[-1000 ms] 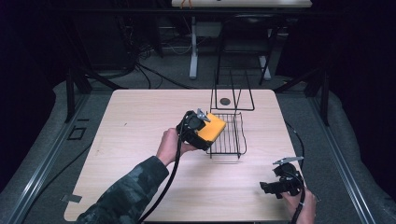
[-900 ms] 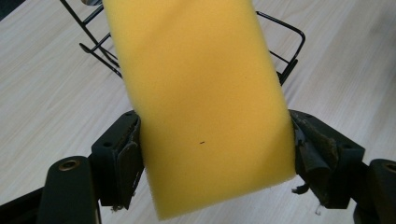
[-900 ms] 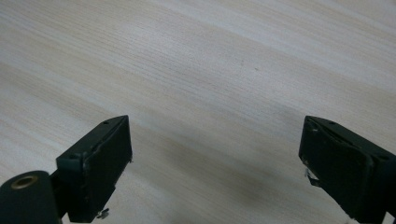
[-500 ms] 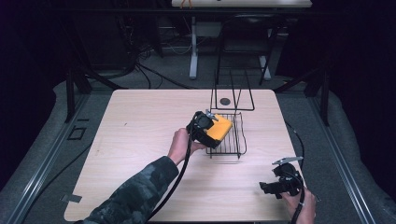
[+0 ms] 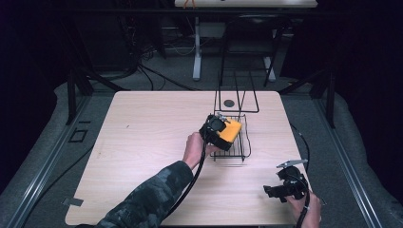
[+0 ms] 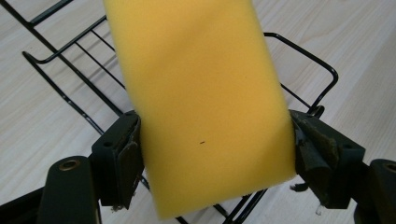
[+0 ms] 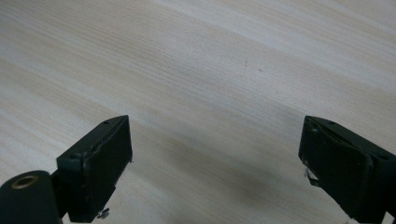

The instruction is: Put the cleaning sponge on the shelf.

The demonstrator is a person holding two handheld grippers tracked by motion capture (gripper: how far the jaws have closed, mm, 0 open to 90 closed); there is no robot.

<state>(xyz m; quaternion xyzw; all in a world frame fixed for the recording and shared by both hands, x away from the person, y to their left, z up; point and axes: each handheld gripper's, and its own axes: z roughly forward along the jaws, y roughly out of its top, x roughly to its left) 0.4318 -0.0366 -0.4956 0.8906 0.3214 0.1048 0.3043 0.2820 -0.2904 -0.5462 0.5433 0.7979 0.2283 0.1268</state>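
Left gripper (image 6: 212,154) clamped; right gripper (image 7: 215,168) (low) agape

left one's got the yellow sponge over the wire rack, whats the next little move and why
Probably lower it a little, then open. The left hand-held gripper is shut on the yellow sponge, held above the black wire rack with the rack's wires visible beneath it. The right hand-held gripper is open over bare table.

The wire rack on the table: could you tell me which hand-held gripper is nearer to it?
Left. The left hand-held gripper holds a yellow sponge over the wire rack; the right hand-held gripper sits apart, near the table's front edge.
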